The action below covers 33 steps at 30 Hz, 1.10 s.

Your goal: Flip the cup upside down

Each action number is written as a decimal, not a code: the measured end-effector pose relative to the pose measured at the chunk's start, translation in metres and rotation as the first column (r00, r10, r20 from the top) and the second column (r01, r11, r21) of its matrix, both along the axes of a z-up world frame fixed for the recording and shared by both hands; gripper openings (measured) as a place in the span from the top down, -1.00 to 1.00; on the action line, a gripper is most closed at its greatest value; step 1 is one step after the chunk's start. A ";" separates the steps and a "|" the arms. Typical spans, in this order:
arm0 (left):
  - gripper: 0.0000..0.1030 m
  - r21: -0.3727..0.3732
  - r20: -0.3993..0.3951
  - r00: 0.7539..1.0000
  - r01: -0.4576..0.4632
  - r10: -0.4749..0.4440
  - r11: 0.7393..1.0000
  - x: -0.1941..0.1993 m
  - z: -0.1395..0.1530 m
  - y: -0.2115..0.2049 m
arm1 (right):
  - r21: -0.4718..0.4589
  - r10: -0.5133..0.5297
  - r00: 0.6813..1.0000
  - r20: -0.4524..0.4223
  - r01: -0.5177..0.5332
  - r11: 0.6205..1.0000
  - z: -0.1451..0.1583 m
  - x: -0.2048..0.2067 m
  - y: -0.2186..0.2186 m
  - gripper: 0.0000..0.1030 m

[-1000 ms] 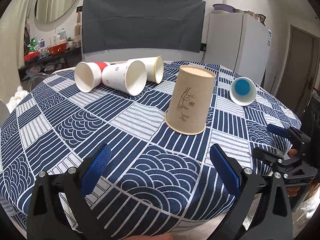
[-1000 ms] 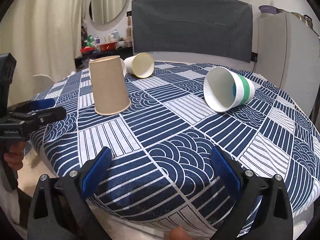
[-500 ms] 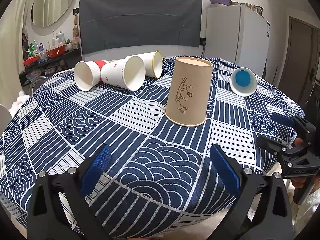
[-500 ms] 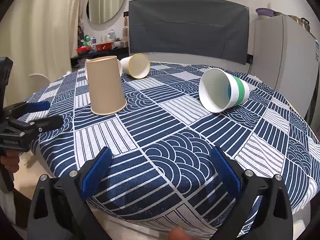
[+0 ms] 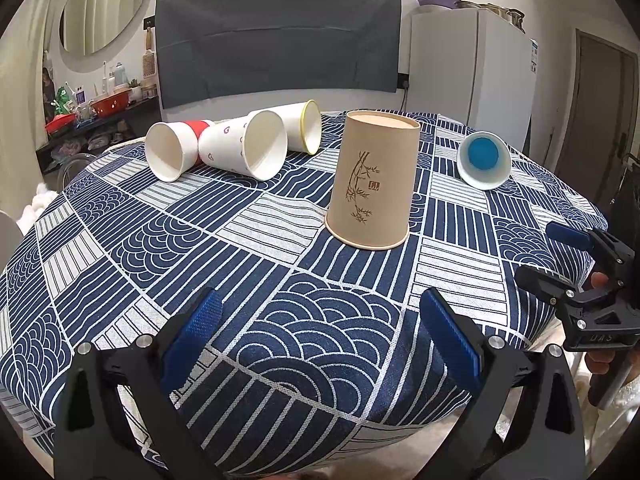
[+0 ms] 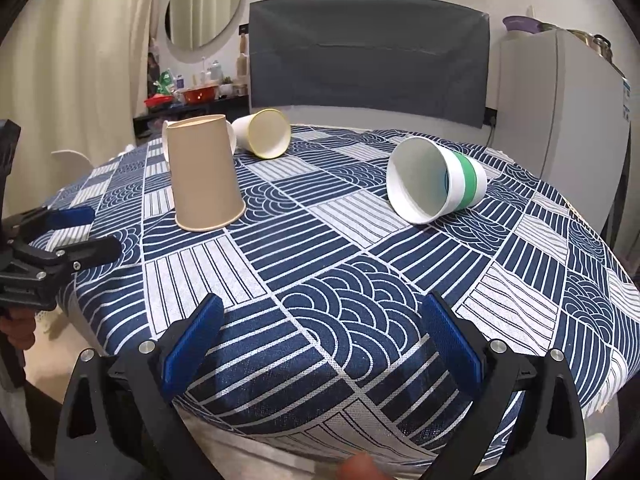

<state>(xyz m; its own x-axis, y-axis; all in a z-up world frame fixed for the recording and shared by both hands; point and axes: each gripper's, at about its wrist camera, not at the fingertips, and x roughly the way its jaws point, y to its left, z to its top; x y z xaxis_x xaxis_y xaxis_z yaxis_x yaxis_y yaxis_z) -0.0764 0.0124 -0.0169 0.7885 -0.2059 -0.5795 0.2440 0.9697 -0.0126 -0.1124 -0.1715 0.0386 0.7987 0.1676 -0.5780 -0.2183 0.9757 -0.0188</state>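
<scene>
A tan paper cup [image 5: 372,184] with a bamboo drawing stands upside down, rim on the tablecloth; it also shows in the right wrist view [image 6: 204,172]. My left gripper [image 5: 324,336] is open and empty at the table's near edge, well short of the cup. My right gripper [image 6: 320,340] is open and empty at the near edge too. Each gripper shows in the other's view, the right one [image 5: 560,256] at the right and the left one [image 6: 80,232] at the left.
Several white cups lie on their sides: red-banded [image 5: 172,152], heart-printed [image 5: 248,150], yellow-rimmed [image 5: 304,132] [image 6: 264,134], and a green-banded one with a blue base [image 6: 436,180] [image 5: 484,164]. The round table has a blue patterned cloth [image 5: 200,240]. A fridge [image 5: 472,76] stands behind.
Both grippers have drawn back a little from the table and stay open. The tan cup stands in the same place.
</scene>
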 end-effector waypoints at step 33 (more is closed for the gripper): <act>-0.89 -0.014 -0.005 1.000 -0.003 0.003 1.000 0.000 -0.001 0.002 | -0.018 0.015 1.000 0.002 -0.015 1.000 -0.001 -0.003 0.008 -0.84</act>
<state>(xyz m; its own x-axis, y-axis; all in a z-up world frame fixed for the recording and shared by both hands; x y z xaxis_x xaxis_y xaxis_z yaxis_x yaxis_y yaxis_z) -0.0759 0.0146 -0.0176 0.7861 -0.2113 -0.5809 0.2406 0.9702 -0.0273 -0.1154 -0.1639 0.0377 0.7975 0.1692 -0.5791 -0.2332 0.9717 -0.0372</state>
